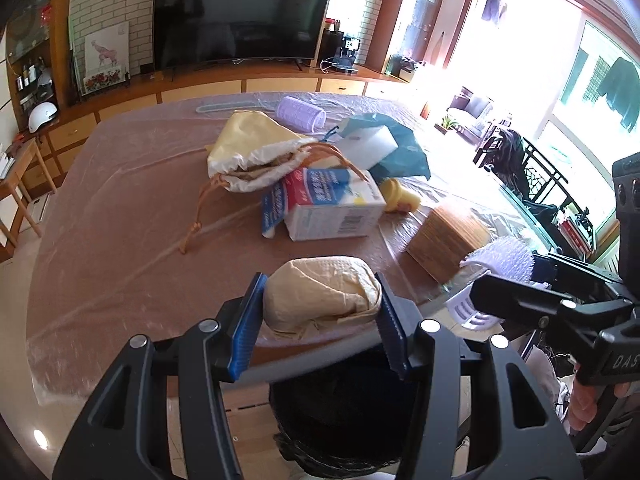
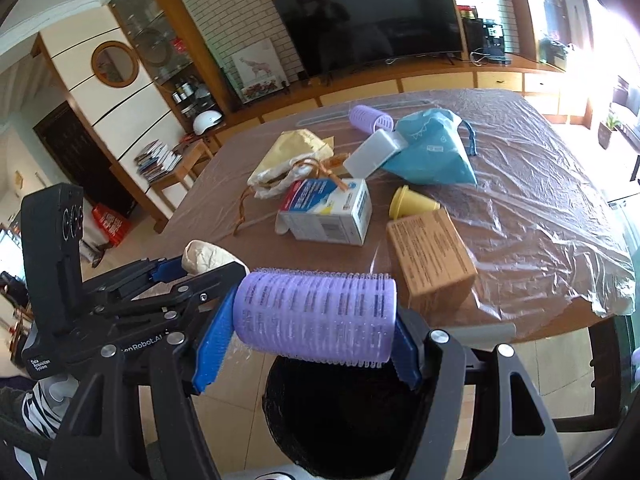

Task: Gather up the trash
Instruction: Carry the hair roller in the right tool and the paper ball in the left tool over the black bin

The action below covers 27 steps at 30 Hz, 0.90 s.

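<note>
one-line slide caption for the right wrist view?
Right tongs grip a purple hair roller above the black bin; left tongs alongside hold a crumpled beige wad.

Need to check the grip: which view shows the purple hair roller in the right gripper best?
Right wrist view: the purple hair roller fills the centre, clamped end to end. Left wrist view shows only part of it at the right edge.

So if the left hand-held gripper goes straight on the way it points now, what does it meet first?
Probably the white and blue carton lying on the table. The left hand-held gripper, shut on a beige wad, points over the table edge toward it, though depth is hard to judge.
</note>
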Each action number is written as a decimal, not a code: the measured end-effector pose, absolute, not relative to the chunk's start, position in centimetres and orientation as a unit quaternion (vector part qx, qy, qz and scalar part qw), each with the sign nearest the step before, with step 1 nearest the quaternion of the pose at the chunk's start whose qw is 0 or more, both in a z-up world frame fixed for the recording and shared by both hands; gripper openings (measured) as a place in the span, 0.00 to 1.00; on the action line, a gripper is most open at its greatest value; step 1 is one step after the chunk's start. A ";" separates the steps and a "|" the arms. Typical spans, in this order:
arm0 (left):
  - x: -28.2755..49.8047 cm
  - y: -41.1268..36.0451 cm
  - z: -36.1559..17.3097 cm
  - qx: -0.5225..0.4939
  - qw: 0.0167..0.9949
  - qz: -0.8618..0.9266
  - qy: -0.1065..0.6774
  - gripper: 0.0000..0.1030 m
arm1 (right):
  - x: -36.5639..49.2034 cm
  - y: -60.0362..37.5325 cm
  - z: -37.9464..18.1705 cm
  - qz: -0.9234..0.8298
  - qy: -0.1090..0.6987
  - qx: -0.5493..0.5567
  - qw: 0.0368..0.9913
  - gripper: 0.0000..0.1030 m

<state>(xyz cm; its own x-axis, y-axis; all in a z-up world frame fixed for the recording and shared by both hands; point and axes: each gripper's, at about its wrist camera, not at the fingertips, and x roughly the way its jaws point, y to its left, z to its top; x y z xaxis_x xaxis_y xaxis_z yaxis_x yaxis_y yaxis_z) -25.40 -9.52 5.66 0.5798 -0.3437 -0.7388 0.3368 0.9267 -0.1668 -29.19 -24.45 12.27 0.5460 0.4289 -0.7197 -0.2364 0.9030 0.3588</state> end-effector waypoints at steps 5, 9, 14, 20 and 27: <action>-27.7 -10.7 5.7 -0.001 0.889 -0.185 0.419 0.52 | -30.8 -25.5 11.9 0.201 0.445 0.109 0.866 0.65; -29.3 -11.4 5.3 -0.002 0.888 -0.180 0.423 0.52 | -32.2 -26.5 11.3 0.205 0.451 0.109 0.862 0.65; -31.0 -12.3 4.7 0.002 0.885 -0.178 0.431 0.52 | -33.2 -27.3 10.8 0.204 0.455 0.109 0.860 0.65; -32.2 -13.0 3.9 0.002 0.882 -0.174 0.439 0.52 | -34.0 -27.3 10.0 0.205 0.465 0.103 0.855 0.65; -33.4 -13.1 2.7 0.002 0.877 -0.170 0.450 0.52 | -34.6 -27.2 8.6 0.201 0.478 0.100 0.849 0.65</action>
<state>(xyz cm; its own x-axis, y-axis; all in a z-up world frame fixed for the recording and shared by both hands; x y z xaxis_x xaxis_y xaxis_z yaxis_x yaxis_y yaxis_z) -33.44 -13.13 2.74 0.5374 -0.2957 -0.7898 0.2994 0.9424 -0.1491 -34.62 -27.25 8.62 0.4617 0.4369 -0.7719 -0.2452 0.8992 0.3624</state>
